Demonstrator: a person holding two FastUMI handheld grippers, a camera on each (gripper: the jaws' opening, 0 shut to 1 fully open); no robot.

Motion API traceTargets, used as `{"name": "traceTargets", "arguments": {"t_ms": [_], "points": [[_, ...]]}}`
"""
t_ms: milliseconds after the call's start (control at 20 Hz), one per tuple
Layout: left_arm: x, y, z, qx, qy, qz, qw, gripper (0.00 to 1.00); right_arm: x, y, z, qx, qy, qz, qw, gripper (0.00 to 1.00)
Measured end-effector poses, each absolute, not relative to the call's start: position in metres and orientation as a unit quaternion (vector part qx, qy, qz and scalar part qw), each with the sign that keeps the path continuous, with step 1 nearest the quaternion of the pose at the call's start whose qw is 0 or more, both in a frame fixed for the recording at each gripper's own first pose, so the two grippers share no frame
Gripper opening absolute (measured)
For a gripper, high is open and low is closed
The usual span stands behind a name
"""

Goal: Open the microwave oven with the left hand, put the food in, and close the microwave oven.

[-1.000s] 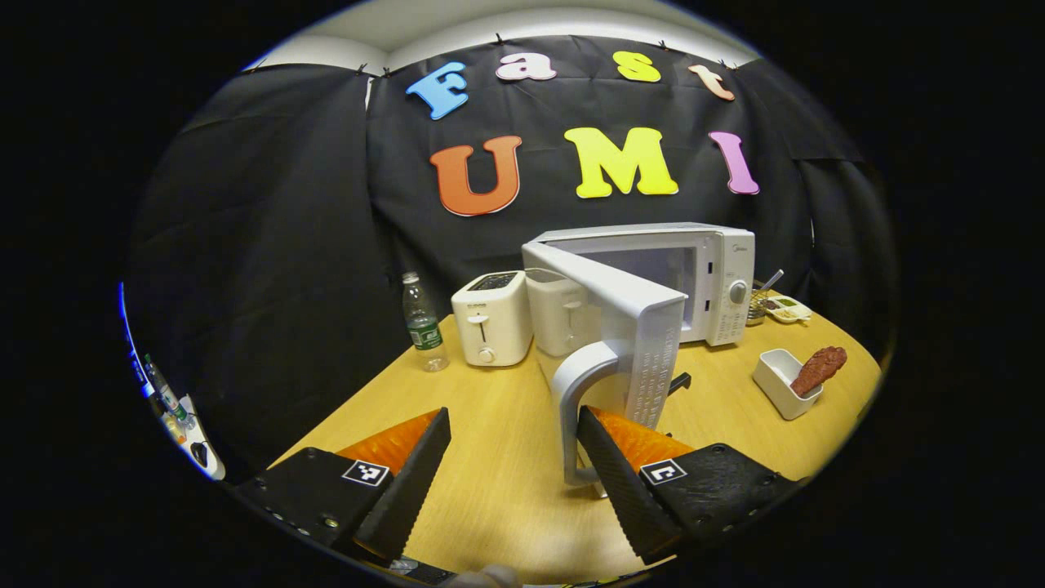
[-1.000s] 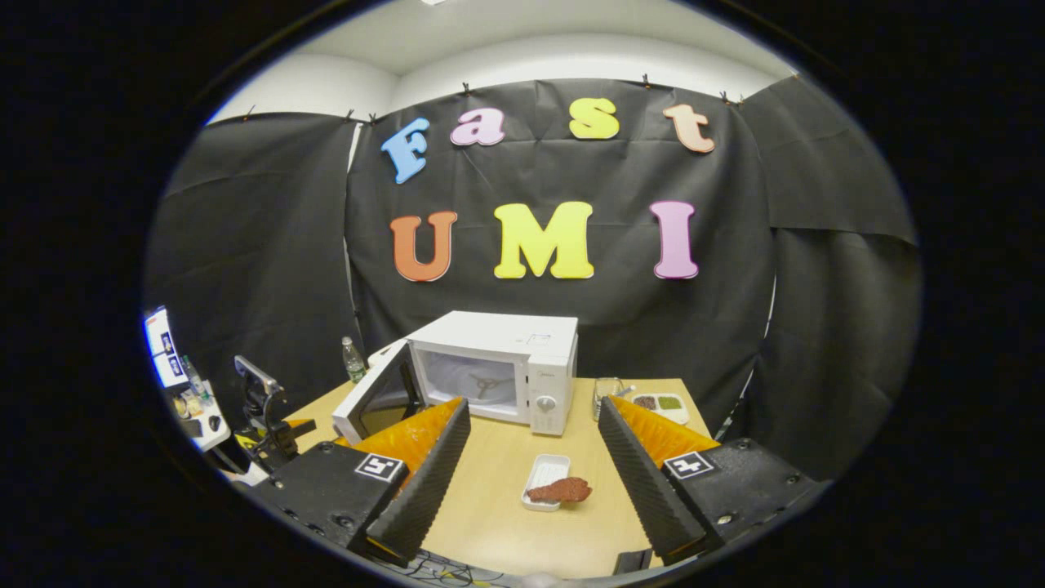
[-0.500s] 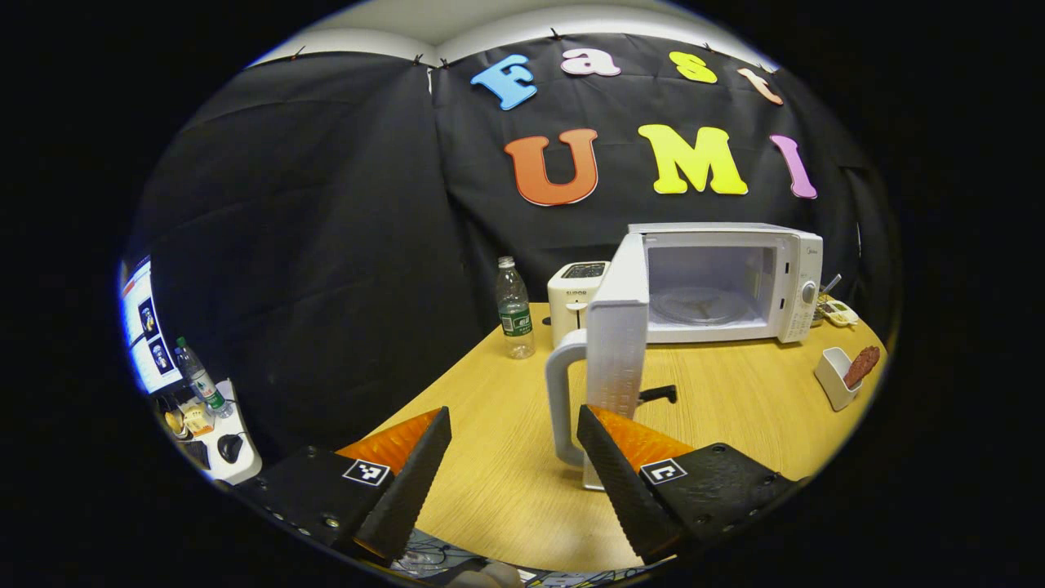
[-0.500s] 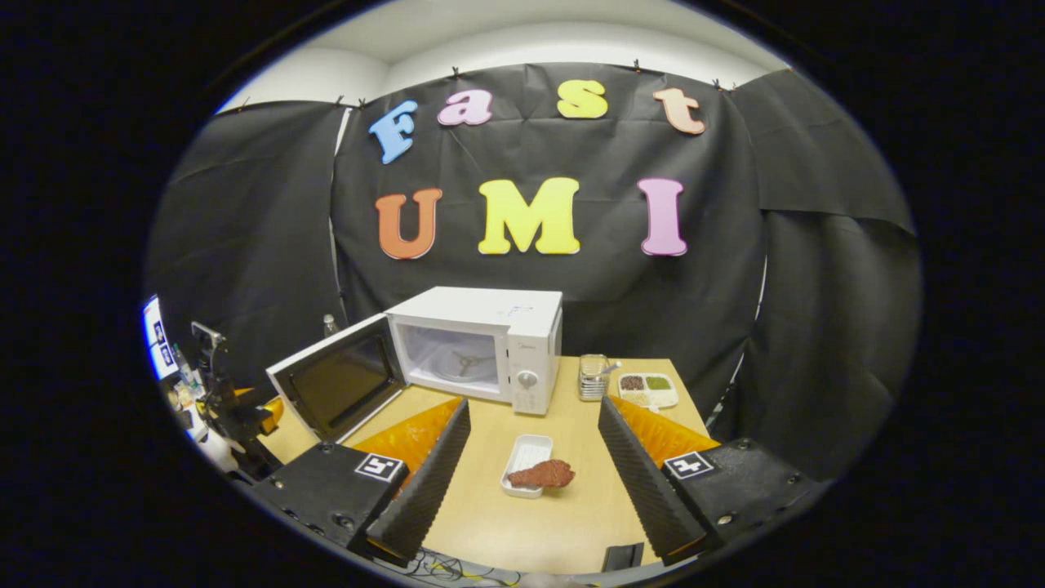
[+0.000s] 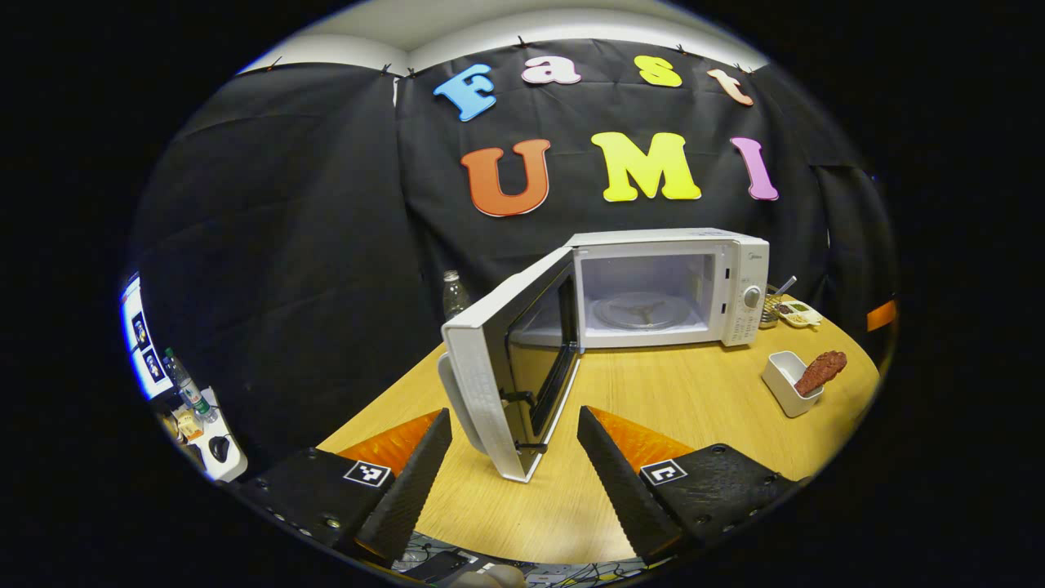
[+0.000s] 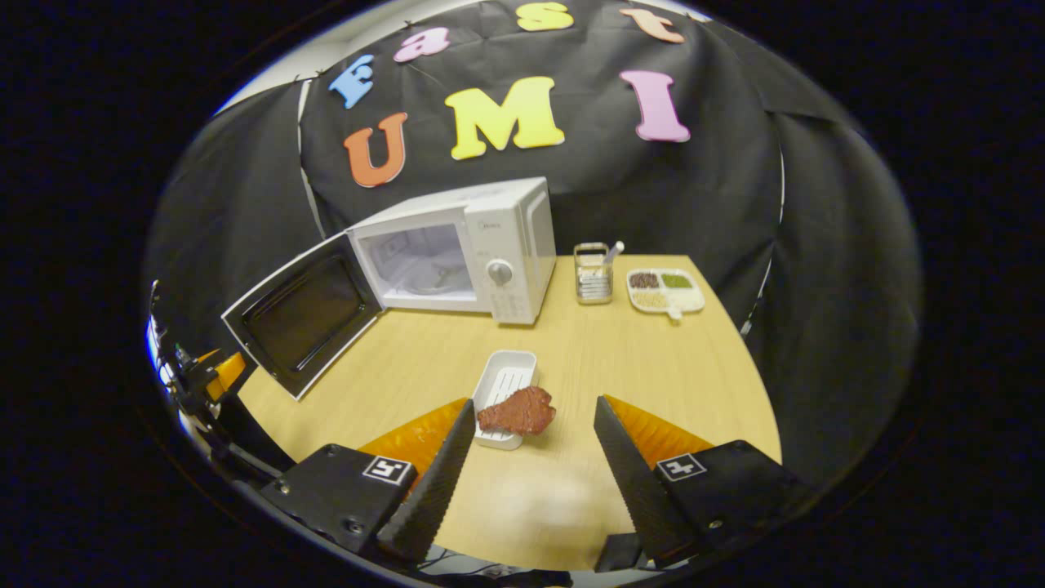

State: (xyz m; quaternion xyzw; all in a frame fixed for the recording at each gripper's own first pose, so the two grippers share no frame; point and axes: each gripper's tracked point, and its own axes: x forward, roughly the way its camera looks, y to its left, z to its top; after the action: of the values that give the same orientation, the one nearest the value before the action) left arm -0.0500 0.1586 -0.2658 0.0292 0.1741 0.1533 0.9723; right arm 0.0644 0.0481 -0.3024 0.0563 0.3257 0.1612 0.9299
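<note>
While the door stands swung out: the microwave oven (image 5: 665, 286) sits at the far side of the wooden table (image 5: 686, 408) with its cavity exposed.

Microwave door (image 5: 510, 367): hinged on the oven's left side, open wide toward the near-left; in the left gripper view its free edge points at the camera, just beyond the fingers.

Turntable (image 5: 641, 309): visible inside the bare cavity.

Left gripper (image 5: 514, 465): fingers spread wide apart, gripping nothing; the near edge of the door lies between and just beyond the fingertips, apart from both.

Right gripper (image 6: 531, 457): fingers spread wide, holding nothing, poised above the near part of the table.

Food (image 6: 517, 411): a reddish-brown piece resting on the near end of a white tray (image 6: 506, 382), hanging over its right rim; in the right gripper view it lies between the two fingers, just past their tips, touching neither.

Food from the left gripper view (image 5: 819, 371): well to the right of that gripper, on the tray at the table's right side, in front of the oven's control panel.

Tray to oven: near, but apart, on open tabletop.

Wire holder (image 6: 593, 273): just right of the oven, with a utensil standing in it.

Divided dish (image 6: 664, 291): right of the holder, with dark and green fillings.

Plastic bottle (image 5: 455, 296): far left of the oven, partly hidden behind the door.

Booth wall (image 5: 286, 245): black cloth behind the table.
</note>
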Motion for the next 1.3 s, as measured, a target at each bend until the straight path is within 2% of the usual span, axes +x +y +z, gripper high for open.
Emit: {"name": "traceTargets", "arguments": {"t_ms": [300,400,450,600,750,800,950,1150,1200,1250,1300], "points": [[-0.010,0.124,-0.253,0.044,0.180,0.137,0.973,0.95,0.102,0.063,-0.356,0.142,0.408,0.208,0.877,0.70],[0.000,0.119,-0.255,0.042,0.189,0.144,0.970,0.95,0.107,0.075,-0.362,0.172,0.424,0.229,0.859,0.60],[0.004,0.117,-0.256,0.041,0.192,0.150,0.969,0.95,0.108,0.080,-0.364,0.183,0.434,0.240,0.849,0.51],[0.012,0.112,-0.253,0.038,0.192,0.165,0.967,0.95,0.112,0.084,-0.374,0.197,0.456,0.252,0.830,0.40],[0.016,0.112,-0.255,0.040,0.199,0.179,0.963,0.95,0.111,0.088,-0.373,0.228,0.469,0.262,0.812,0.15],[0.016,0.113,-0.254,0.042,0.201,0.185,0.961,0.95,0.112,0.090,-0.375,0.240,0.472,0.262,0.807,0.17],[0.019,0.112,-0.250,0.049,0.203,0.194,0.959,0.95,0.114,0.089,-0.371,0.266,0.487,0.264,0.789,0.11],[0.024,0.100,-0.242,0.045,0.192,0.184,0.963,0.95,0.119,0.088,-0.354,0.256,0.474,0.268,0.798,0.07],[0.025,0.096,-0.241,0.043,0.189,0.177,0.965,0.95,0.119,0.091,-0.344,0.257,0.466,0.272,0.802,0.07],[0.028,0.093,-0.240,0.041,0.185,0.169,0.967,0.95,0.121,0.094,-0.333,0.256,0.458,0.276,0.806,0.14],[0.031,0.091,-0.239,0.038,0.182,0.162,0.969,0.95,0.122,0.098,-0.321,0.254,0.449,0.280,0.810,0.14]]}}
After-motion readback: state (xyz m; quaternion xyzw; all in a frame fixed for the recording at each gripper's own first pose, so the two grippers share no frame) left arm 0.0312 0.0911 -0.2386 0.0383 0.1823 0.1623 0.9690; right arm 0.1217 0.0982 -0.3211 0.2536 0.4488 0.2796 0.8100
